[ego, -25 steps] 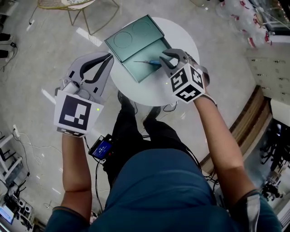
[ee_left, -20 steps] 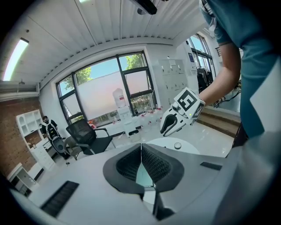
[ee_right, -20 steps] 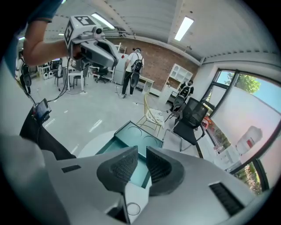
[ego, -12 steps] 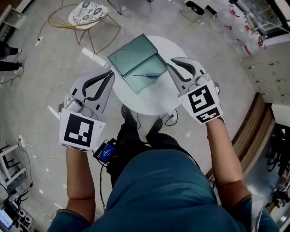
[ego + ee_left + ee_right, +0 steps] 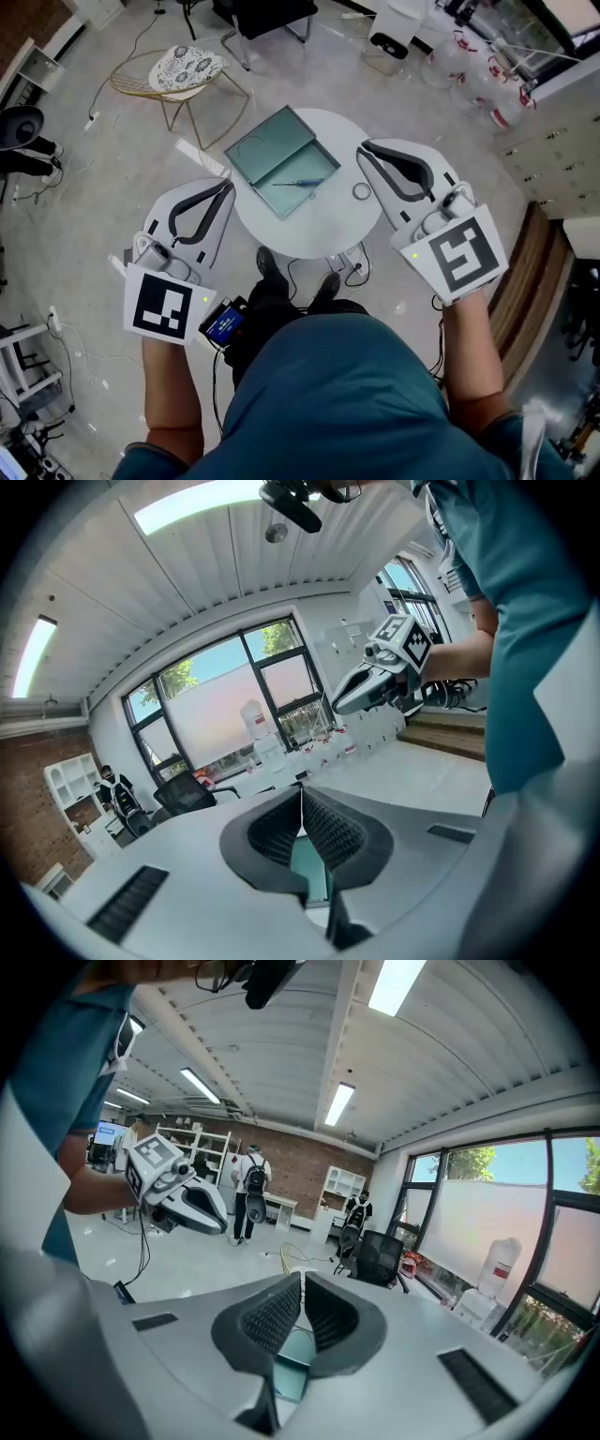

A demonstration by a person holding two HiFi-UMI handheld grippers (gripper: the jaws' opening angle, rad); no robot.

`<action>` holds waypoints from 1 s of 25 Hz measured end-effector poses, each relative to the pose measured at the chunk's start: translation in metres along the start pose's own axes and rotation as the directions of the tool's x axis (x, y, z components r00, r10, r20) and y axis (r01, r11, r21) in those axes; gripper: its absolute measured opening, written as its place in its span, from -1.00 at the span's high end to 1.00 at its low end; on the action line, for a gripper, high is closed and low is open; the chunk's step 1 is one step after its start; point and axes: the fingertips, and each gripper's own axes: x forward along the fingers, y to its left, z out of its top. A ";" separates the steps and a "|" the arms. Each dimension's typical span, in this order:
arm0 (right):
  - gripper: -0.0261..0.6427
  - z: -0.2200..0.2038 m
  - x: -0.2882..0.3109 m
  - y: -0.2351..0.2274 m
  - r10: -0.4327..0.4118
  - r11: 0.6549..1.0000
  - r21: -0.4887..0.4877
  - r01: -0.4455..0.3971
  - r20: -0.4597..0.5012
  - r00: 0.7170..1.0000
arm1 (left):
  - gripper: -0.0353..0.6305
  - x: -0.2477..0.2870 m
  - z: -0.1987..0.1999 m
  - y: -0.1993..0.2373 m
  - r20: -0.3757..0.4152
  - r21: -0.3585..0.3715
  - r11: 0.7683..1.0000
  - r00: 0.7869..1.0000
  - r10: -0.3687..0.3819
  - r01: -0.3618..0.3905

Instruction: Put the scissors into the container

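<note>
Blue-handled scissors (image 5: 298,183) are laid inside the open green container (image 5: 286,199) on a round white table (image 5: 309,234). The left gripper (image 5: 227,186) and right gripper (image 5: 365,148) are held clenched, empty, either side; withdrawal should be kept clear of the lid.

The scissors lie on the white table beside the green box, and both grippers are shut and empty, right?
No: the head view shows the scissors inside the green box, not beside it on the white table. The left gripper and right gripper are shut and empty.
</note>
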 end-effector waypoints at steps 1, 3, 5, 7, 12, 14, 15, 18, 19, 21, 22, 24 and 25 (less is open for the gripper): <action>0.80 0.008 -0.010 -0.001 -0.014 1.000 0.013 0.013 0.009 1.000 | 0.83 -0.004 0.006 -0.002 0.003 0.008 1.000 1.000 0.002 -0.002; 0.81 0.021 -0.029 -0.004 -0.038 0.999 0.036 0.038 0.014 0.999 | 0.83 -0.011 0.018 -0.006 0.009 0.019 1.000 1.000 0.005 -0.005; 0.81 0.031 -0.048 -0.008 -0.052 0.998 0.046 0.051 0.013 0.999 | 0.83 -0.015 0.031 -0.011 0.015 0.027 1.000 1.000 0.007 -0.007; 0.81 0.035 -0.062 -0.010 -0.058 0.997 0.043 0.058 0.009 0.998 | 0.83 -0.016 0.041 -0.015 0.022 0.032 0.999 1.000 0.009 -0.010; 0.81 0.036 -0.086 -0.006 -0.065 0.997 0.029 0.065 0.007 0.998 | 0.83 -0.025 0.055 -0.028 0.032 0.041 0.999 0.999 0.011 -0.012; 0.81 0.037 -0.092 -0.003 -0.066 0.998 0.026 0.066 0.006 0.998 | 0.83 -0.030 0.058 -0.032 0.032 0.043 0.999 0.999 0.010 -0.012; 0.81 0.036 -0.096 -0.002 -0.066 0.998 0.025 0.066 0.007 0.998 | 0.83 -0.031 0.059 -0.034 0.032 0.044 0.999 0.999 0.011 -0.012; 0.81 0.031 -0.106 -0.005 -0.069 0.997 0.025 0.069 0.005 0.998 | 0.83 -0.030 0.062 -0.042 0.030 0.043 0.999 0.999 0.014 -0.016; 0.81 0.028 -0.109 -0.006 -0.069 0.997 0.024 0.069 0.005 0.998 | 0.83 -0.029 0.063 -0.045 0.029 0.041 0.999 0.999 0.016 -0.017; 0.81 0.025 -0.114 -0.006 -0.067 0.998 0.019 0.067 0.005 0.998 | 0.83 -0.029 0.065 -0.051 0.028 0.039 0.999 0.999 0.017 -0.018; 0.81 0.024 -0.117 -0.005 -0.065 0.998 0.016 0.065 0.006 0.998 | 0.83 -0.030 0.065 -0.055 0.026 0.038 0.999 1.000 0.018 -0.018; 0.81 0.023 -0.121 -0.002 -0.060 0.998 0.012 0.060 0.008 0.998 | 0.83 -0.032 0.066 -0.060 0.022 0.037 0.999 1.000 0.018 -0.019; 0.81 0.022 -0.122 0.000 -0.058 0.998 0.010 0.058 0.009 0.998 | 0.83 -0.034 0.066 -0.063 0.020 0.037 0.999 1.000 0.018 -0.019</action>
